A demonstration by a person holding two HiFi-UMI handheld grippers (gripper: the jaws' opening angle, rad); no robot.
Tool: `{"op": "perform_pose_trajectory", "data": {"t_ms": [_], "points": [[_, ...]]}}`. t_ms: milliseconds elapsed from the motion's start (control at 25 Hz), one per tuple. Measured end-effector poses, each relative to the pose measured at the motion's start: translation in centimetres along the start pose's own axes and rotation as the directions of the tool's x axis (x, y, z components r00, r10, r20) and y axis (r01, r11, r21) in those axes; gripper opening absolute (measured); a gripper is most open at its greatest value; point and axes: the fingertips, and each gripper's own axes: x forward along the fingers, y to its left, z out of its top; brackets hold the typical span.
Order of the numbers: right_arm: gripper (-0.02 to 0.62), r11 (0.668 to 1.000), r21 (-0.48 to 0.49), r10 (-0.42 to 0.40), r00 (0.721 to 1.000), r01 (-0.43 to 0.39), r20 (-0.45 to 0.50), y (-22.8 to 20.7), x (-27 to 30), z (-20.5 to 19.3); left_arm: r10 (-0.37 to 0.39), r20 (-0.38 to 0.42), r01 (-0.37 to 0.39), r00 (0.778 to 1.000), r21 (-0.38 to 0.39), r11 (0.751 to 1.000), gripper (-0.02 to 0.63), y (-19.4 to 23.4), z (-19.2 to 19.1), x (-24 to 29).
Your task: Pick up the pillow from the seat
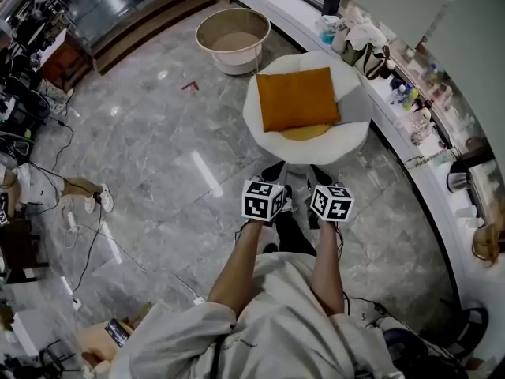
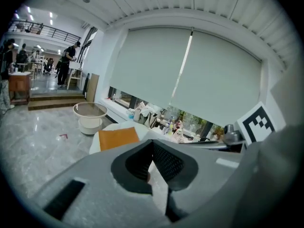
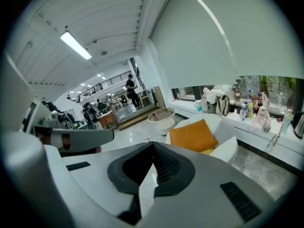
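The left tool and right tool hang closed and empty near the orange pillow on the white seat.

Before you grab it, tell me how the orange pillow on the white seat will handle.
The orange pillow looks soft and flat, so it will probably sag if gripped at one corner. Thin, so likely light for its size. Its matte cover probably won't slip.

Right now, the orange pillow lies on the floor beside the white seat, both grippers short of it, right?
No: the head view shows the orange pillow lying on the white seat, not the floor. The left gripper and right gripper are short of it.
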Motion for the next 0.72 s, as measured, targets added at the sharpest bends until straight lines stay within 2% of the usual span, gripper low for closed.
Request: {"op": "perform_pose_trajectory", "data": {"t_ms": [80,240,400,560,720], "points": [[0.006,0.999,-0.036,0.008,0.999,-0.009,-0.032,0.1,1.0,0.0,0.021,0.011,-0.021,1.0,0.034,0.999,0.009,0.4,1.5,0.8],[0.006,0.999,-0.039,0.002,0.999,-0.004,-0.049,-1.4,2.9,0.8,0.046,0.024,-0.047,0.999,0.04,0.998,0.009,0.7,3.5,3.2],[0.006,1.0,-0.028,0.007,0.998,-0.009,-0.068,-3.7,5.4,1.9,0.068,-0.012,-0.067,0.998,0.063,0.996,0.009,1.1,3.8,5.9],[0.006,0.998,0.041,0.04,0.998,-0.037,-0.058,-5.8,8.4,4.1,0.108,-0.047,-0.103,0.993,0.098,0.99,0.009,3.0,4.8,7.8],[0.006,0.998,-0.001,0.067,0.995,-0.067,-0.078,-6.5,11.6,5.4,0.142,-0.053,-0.137,0.988,0.089,0.987,0.009,5.1,6.3,10.4]]}}
